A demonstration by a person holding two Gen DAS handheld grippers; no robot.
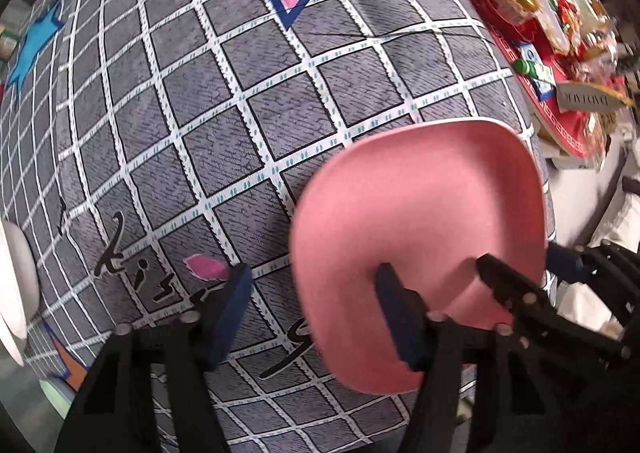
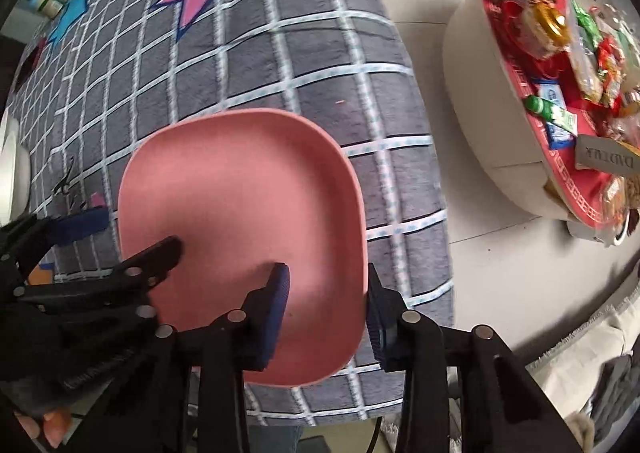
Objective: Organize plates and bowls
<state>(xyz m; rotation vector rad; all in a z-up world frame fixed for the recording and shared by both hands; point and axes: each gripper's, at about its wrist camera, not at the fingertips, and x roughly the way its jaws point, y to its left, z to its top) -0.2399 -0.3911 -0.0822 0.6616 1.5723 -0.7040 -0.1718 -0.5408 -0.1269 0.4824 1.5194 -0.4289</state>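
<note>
A pink, rounded-square plate (image 1: 420,221) (image 2: 240,189) lies on the grey checked cloth (image 1: 240,101) close to its near right edge. My left gripper (image 1: 312,285) straddles the plate's left rim, one blue pad on the cloth and the other inside the plate; a wide gap shows and neither pad presses. My right gripper (image 2: 326,281) straddles the right rim: its outer pad sits against the rim, while its inner pad stands over the plate floor with pink showing between. Each gripper shows in the other's view, the right gripper (image 1: 524,257) and the left gripper (image 2: 136,233).
A white dish (image 1: 16,273) (image 2: 12,173) sits at the cloth's left edge. To the right, past the cloth's edge and a strip of pale floor, a round low table carries a red tray (image 1: 560,125) (image 2: 580,189) piled with snack packets. A jar (image 2: 44,1) stands far left.
</note>
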